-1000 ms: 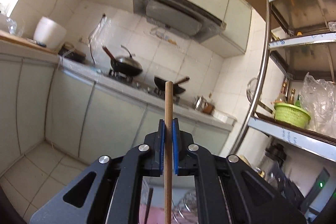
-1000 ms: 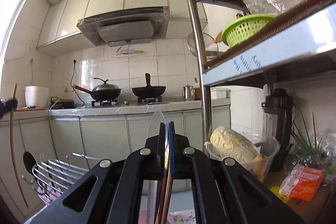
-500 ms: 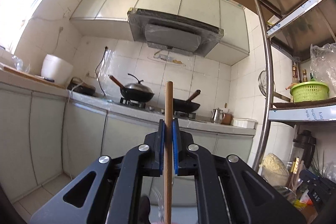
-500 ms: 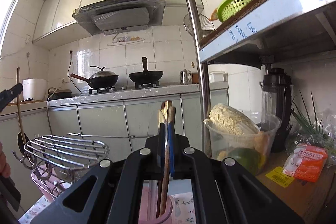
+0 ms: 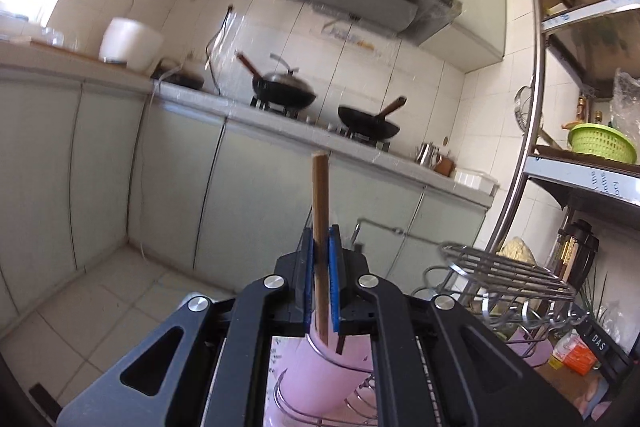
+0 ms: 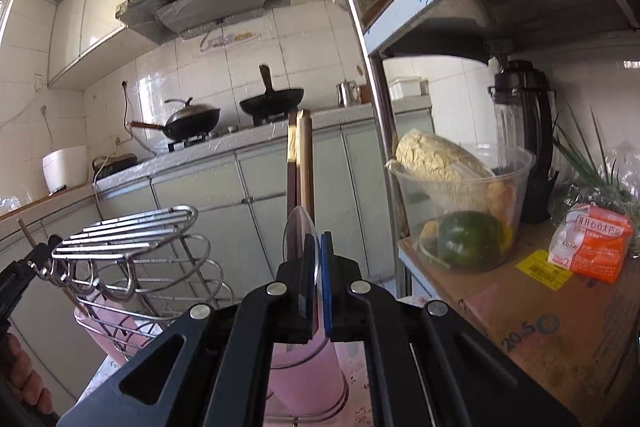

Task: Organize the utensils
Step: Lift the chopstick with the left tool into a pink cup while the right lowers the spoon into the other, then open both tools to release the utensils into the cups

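Jaws, left wrist view: left gripper clamped on a wooden stick handle, held upright, most of it rising above the blue pads. Its lower end dips just below the jaws into a pink cup seated in a wire ring. Judged purpose: vertical hold lets the handle drop straight into the cup. Right of the jaws, a chrome wire rack with hooks.

Jaws, right wrist view: right gripper closed on a clear plastic spoon, bowl uppermost, standing above the pads. Directly below the jaws, a second pink cup in its wire holder. Beyond the jaws, dark and wooden chopsticks stand upright, apparently already in that cup; their lower ends are hidden. Left of the jaws, the same wire rack. Judged step: both utensils poised for release into their cups.
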Tool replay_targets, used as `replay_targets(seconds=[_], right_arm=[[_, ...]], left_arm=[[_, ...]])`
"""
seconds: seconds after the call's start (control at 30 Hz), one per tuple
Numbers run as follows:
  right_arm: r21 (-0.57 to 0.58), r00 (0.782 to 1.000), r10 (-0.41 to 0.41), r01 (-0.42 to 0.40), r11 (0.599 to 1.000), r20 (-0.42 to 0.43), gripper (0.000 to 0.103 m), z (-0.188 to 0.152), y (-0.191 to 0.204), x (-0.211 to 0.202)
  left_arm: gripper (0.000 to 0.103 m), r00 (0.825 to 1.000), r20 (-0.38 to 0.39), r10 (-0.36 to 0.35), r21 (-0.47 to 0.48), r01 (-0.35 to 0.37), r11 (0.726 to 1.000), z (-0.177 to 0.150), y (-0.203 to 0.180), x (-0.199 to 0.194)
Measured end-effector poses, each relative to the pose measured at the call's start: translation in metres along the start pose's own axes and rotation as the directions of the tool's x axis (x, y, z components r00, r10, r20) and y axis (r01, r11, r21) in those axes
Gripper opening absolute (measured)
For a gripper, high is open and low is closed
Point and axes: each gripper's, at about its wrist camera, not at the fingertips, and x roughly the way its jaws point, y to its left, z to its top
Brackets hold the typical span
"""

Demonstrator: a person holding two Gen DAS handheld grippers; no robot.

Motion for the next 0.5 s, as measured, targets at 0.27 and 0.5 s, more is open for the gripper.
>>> replay_targets(seconds=[0.27, 0.5], right_arm=[[-0.002, 0.998, 0.030, -0.030, 1.000, -0.060, 0.003, 0.031, -0.003, 0.009], [-0.062, 0.995, 0.019, -0.025, 0.998, -0.094, 0.003, 0.044, 0.004, 0.013]], left_arm=[[0.006, 0.988, -0.140, -0.072, 0.053, 0.080, 0.995, 0.035, 0.000, 0.035], [0.006, 0.960, -0.254, -0.116, 0.047, 0.132, 0.990, 0.055, 0.006, 0.059]])
